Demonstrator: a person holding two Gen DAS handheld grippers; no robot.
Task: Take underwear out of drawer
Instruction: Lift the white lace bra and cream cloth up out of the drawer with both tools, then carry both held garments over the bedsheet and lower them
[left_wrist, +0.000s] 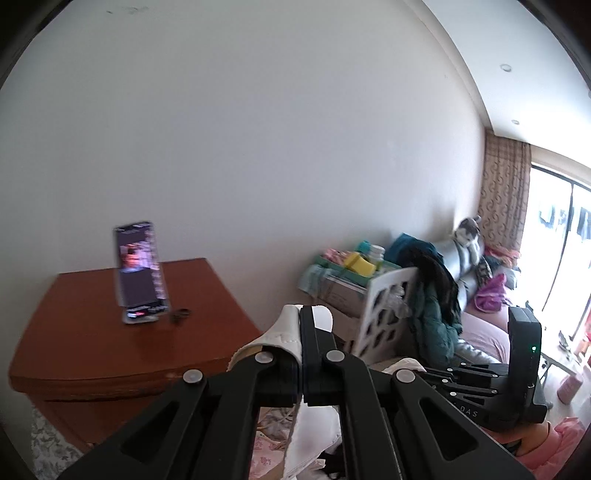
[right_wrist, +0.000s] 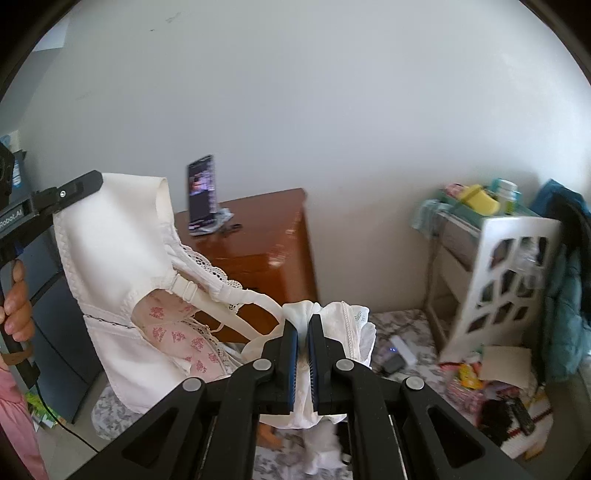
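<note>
We hold the soft white cloth underwear (right_wrist: 110, 258) up high with both grippers.

Our left gripper (left_wrist: 301, 314) pinches one end tight and our right gripper (right_wrist: 303, 325) pinches the other, so it hangs stretched between them, lifted in front of the brown wooden cabinet (right_wrist: 266, 251). No open drawer shows, so we think it is already out.

White lettering "Robot.AI", start clipped, on the left gripper (right_wrist: 96, 181) body at frame edge. Pale "DAS" on the right gripper (left_wrist: 448, 371) housing. Phone (right_wrist: 201, 194) screen lit, text too blurred.
</note>
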